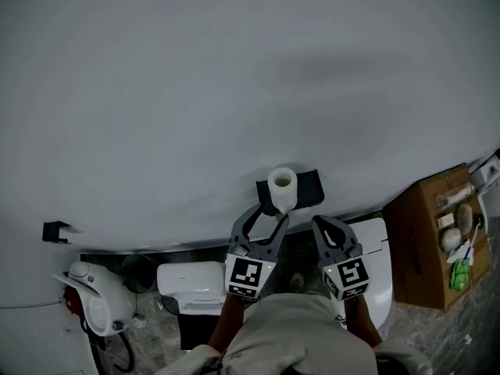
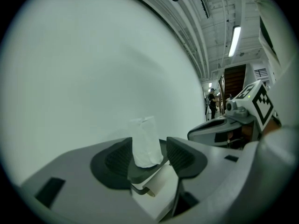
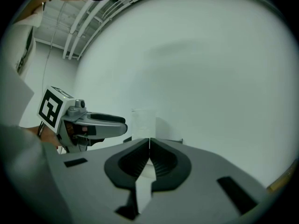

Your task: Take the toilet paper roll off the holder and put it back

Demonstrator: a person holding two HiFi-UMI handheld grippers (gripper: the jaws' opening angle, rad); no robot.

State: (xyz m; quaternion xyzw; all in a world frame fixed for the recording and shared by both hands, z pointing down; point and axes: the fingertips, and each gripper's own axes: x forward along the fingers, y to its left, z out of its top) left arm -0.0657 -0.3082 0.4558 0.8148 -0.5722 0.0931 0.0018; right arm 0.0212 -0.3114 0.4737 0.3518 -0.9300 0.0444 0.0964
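Note:
The white toilet paper roll stands upright on a black holder fixed to the white wall. My left gripper reaches up to it with its jaws apart on either side of the roll's lower part. In the left gripper view the roll stands between the pads with a small gap on the right side, resting on the dark holder shelf. My right gripper is shut and empty just right of the holder. In the right gripper view its tips meet, with the roll behind them.
A brown cardboard box with small items on top stands at the right. A white toilet sits below the holder. A white appliance and a white device with a cord lie at lower left. A black hook is on the wall.

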